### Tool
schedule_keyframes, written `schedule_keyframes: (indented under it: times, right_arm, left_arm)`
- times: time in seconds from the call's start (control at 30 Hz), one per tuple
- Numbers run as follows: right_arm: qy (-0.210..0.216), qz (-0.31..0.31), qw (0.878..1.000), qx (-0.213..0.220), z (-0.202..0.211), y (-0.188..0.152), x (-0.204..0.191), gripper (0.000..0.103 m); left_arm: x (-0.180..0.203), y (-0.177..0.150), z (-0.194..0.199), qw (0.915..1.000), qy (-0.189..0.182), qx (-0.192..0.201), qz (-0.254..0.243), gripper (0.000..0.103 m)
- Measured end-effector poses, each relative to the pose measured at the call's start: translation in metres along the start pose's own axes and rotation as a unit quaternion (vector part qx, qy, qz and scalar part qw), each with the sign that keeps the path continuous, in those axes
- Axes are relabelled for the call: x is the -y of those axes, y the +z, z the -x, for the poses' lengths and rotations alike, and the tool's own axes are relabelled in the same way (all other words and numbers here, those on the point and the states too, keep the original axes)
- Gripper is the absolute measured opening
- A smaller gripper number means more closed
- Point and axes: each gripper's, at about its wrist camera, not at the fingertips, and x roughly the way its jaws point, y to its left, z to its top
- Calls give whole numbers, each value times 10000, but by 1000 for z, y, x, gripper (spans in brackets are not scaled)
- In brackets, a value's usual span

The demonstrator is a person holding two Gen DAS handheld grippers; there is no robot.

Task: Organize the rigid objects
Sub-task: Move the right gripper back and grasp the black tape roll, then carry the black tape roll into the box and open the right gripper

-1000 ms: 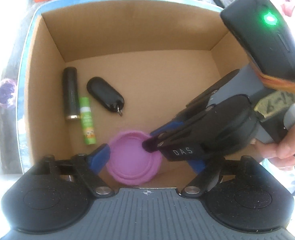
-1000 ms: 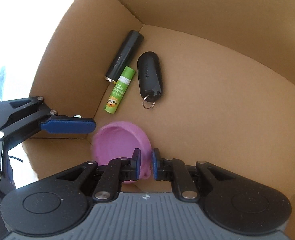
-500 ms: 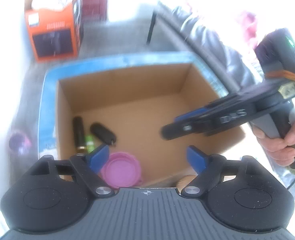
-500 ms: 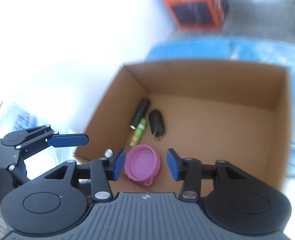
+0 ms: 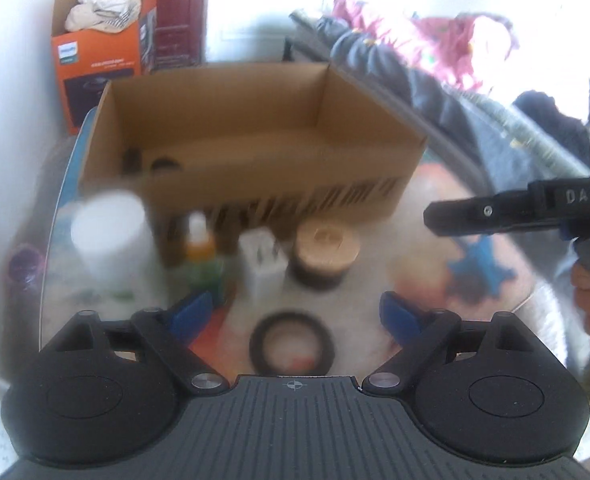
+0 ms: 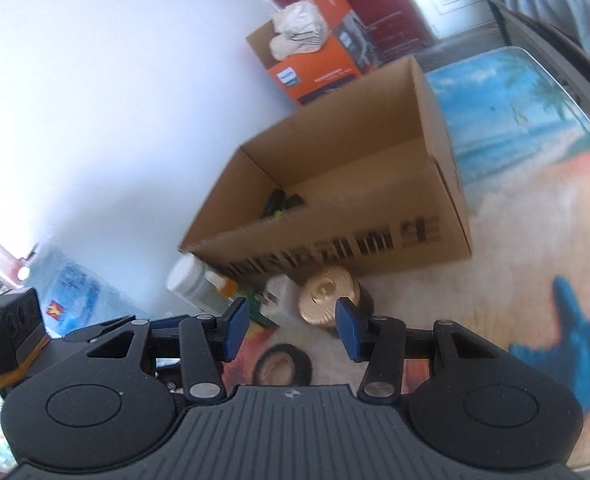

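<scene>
An open cardboard box (image 5: 279,184) (image 6: 423,236) stands on the table; dark items (image 6: 281,204) lie inside at its left. In front of it stand a white jar (image 5: 109,236) (image 6: 187,276), an orange-capped bottle (image 5: 201,246), a white plug (image 5: 261,266) and a gold-lidded jar (image 5: 325,254) (image 6: 329,294). A black tape ring (image 5: 293,344) (image 6: 283,366) lies nearest. My left gripper (image 5: 295,312) is open and empty above the ring. My right gripper (image 6: 293,328) is open and empty; it also shows in the left wrist view (image 5: 495,214) at the right.
The table (image 6: 515,160) carries a beach-print cover with a blue starfish (image 6: 575,340). An orange box (image 5: 103,60) (image 6: 315,68) with cloth stands behind by the white wall. A dark sofa with clothes (image 5: 435,72) lies to the right.
Both grippers have pulled back out of the box and away from it. The right gripper let go of the pink lid, which stayed in the box, and opened.
</scene>
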Motion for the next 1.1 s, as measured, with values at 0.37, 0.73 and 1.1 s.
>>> schedule_keyframes:
  times: [0.37,0.73,1.1]
  right_arm:
    - [-297,840,9950,-442,-65,-41,-29,40]
    - [-581,1076,9889,-838,-95,-53,-30,22]
    - [-1021,1154,9849,-794,-71,-54,-17,21]
  left_arm:
    - [24,-37,-36,9956,782,-155,-495,83]
    - [31,-53,-41,9951,736,-59,-650,66]
    - [54,-51,-53,9941,367,106,-1012,66]
